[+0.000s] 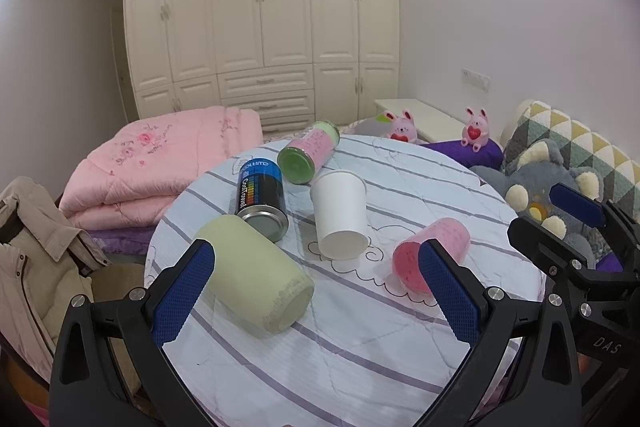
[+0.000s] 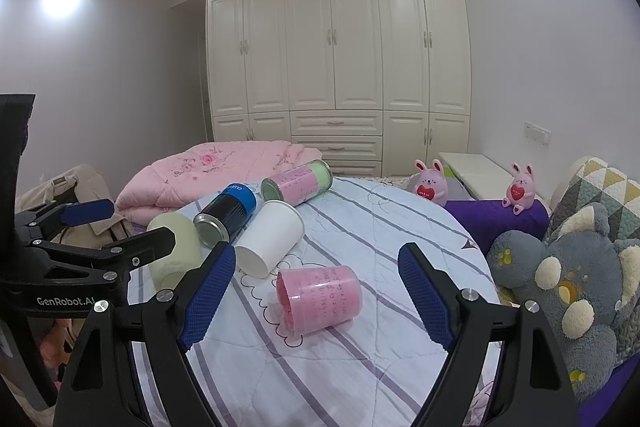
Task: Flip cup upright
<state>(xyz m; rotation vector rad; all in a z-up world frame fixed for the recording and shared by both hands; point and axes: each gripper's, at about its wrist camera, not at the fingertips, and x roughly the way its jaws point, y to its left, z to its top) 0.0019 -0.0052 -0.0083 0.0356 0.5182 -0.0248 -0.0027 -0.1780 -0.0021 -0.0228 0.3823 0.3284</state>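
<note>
Several cups and cans lie on their sides on a round striped table point(image 1: 360, 347) point(image 2: 400, 227). A pale green cup point(image 1: 256, 279) point(image 2: 176, 247) lies nearest my open left gripper point(image 1: 316, 291), just left of its middle. A white paper cup point(image 1: 340, 215) point(image 2: 268, 239) lies at the centre. A pink cup point(image 1: 432, 251) point(image 2: 320, 301) lies between the fingers of my open right gripper point(image 2: 316, 295). Both grippers are empty and hover above the table's near edge. The right gripper also shows in the left wrist view point(image 1: 568, 223), and the left gripper in the right wrist view point(image 2: 120, 227).
A blue-black can point(image 1: 260, 199) point(image 2: 228, 213) and a pink-green can point(image 1: 310, 155) point(image 2: 298, 183) lie behind the cups. A folded pink quilt point(image 1: 160, 163), a beige coat point(image 1: 36, 259), a grey plush toy point(image 2: 568, 287) and pink bunny toys point(image 2: 432, 183) surround the table.
</note>
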